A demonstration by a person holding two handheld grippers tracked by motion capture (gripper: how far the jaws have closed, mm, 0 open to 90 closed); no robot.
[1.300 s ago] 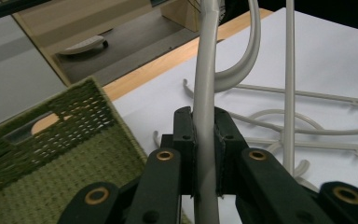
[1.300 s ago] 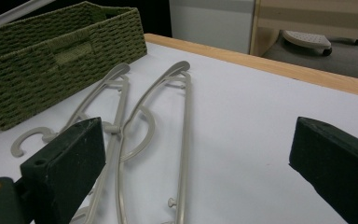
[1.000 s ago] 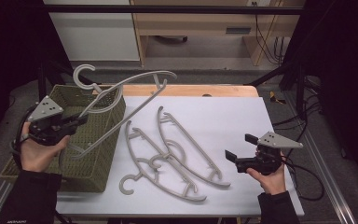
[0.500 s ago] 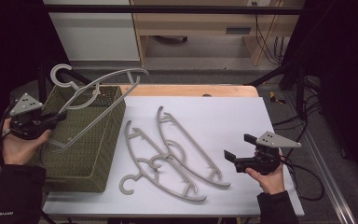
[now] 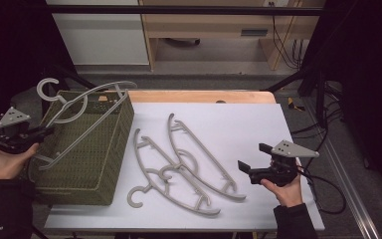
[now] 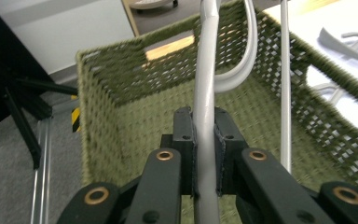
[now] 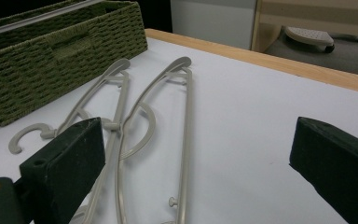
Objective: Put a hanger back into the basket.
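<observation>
- The grey hanger (image 5: 82, 112) is held over the green woven basket (image 5: 87, 164), tilted, with its hook (image 5: 47, 88) sticking out past the basket's far left corner and its long bar slanting down toward the person's side.
- The left gripper (image 5: 42, 132) is clenched on one arm of that hanger; in the left gripper view the two black jaws press on the grey bar (image 6: 204, 121) from both sides, and the basket's open inside lies right below.
- The basket stands at the left end of the white table (image 5: 258, 124), its right wall just beside the things lying there.
- Two more hangers (image 5: 179, 169) lie flat on the table, crossing one another, between the basket and the right hand.
- The right gripper (image 5: 247, 157) rests low near the table's right front, its jaws spread wide with nothing between them; in the right gripper view they frame the two lying hangers (image 7: 140, 121).
- A wooden strip (image 5: 204, 96) runs along the table's far edge.
</observation>
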